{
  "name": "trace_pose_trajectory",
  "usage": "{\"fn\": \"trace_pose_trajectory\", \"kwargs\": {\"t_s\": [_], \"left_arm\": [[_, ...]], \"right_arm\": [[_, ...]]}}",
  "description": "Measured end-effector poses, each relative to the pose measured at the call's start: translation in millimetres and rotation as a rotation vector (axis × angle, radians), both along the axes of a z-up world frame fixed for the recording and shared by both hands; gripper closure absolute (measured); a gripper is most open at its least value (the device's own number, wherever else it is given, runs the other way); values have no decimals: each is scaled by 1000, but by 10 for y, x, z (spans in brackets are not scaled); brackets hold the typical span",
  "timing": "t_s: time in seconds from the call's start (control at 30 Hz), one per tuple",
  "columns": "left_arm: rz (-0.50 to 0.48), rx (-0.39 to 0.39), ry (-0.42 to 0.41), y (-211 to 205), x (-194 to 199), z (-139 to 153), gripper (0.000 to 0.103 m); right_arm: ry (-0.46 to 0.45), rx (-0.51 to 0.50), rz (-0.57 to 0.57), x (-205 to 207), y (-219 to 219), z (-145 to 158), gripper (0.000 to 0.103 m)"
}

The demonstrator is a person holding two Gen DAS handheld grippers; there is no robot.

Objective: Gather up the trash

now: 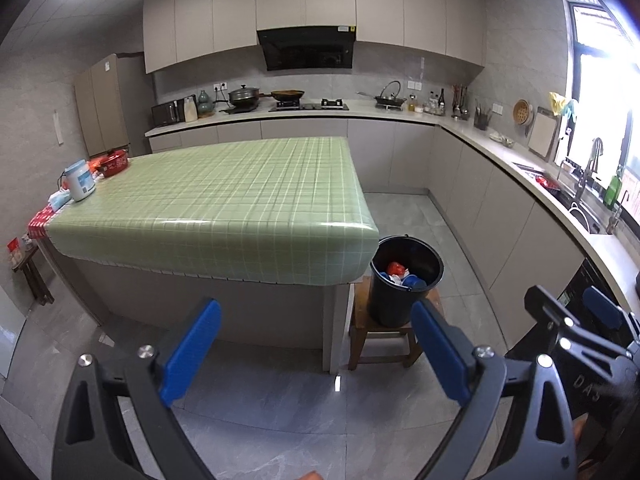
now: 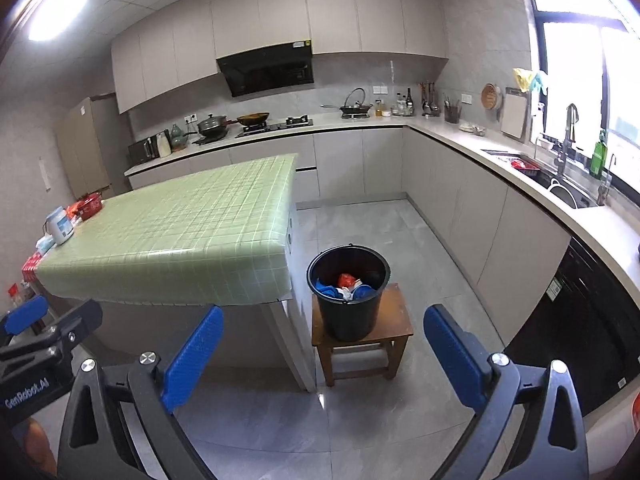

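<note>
Two pairs of tongs hung over the grey tiled floor, well back from the island worktop (image 1: 224, 184). The left tongs (image 1: 316, 354) stood wide, blue pads far apart with nothing between them; the right tongs (image 2: 320, 360) were equally wide and empty. In the left wrist view the right tongs appeared at the right edge of the frame, and in the right wrist view the left tongs showed at the left edge.

A black bucket (image 2: 348, 300) stood upright on a small wooden stool (image 2: 400, 320), just beside the near right corner of the worktop. Inside it lay the collected trash (image 2: 347, 285): a red crumpled piece, some white scraps and blue pieces, all below the rim. From the left wrist view the bucket (image 1: 406, 280) sat partly behind the right pad, with the trash (image 1: 400, 274) visible in its bottom.

The worktop carried a green checked cloth. At its far left corner sat a white and blue container (image 1: 80, 180) and a red pot (image 1: 114, 164), and a tissue pack (image 1: 60, 202) rested at the left edge. The rest of the cloth showed only its grid pattern.

Behind, a long counter (image 1: 400, 114) ran along the wall with pans on a stove, and a sink (image 2: 560, 188) lay under the window on the right.
</note>
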State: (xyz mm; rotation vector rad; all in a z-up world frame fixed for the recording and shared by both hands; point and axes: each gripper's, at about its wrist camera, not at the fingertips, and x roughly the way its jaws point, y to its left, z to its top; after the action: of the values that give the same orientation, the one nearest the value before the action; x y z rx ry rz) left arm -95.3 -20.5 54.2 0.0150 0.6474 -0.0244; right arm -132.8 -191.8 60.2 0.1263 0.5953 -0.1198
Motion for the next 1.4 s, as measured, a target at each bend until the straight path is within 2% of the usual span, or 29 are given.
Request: {"fn": "trace_pose_trajectory", "kwargs": {"t_s": [1.4], "left_arm": [[-5,-10,16,24,1,-26,6]], "right_arm": [[29,-9,22,158,-1,-17,1]]}}
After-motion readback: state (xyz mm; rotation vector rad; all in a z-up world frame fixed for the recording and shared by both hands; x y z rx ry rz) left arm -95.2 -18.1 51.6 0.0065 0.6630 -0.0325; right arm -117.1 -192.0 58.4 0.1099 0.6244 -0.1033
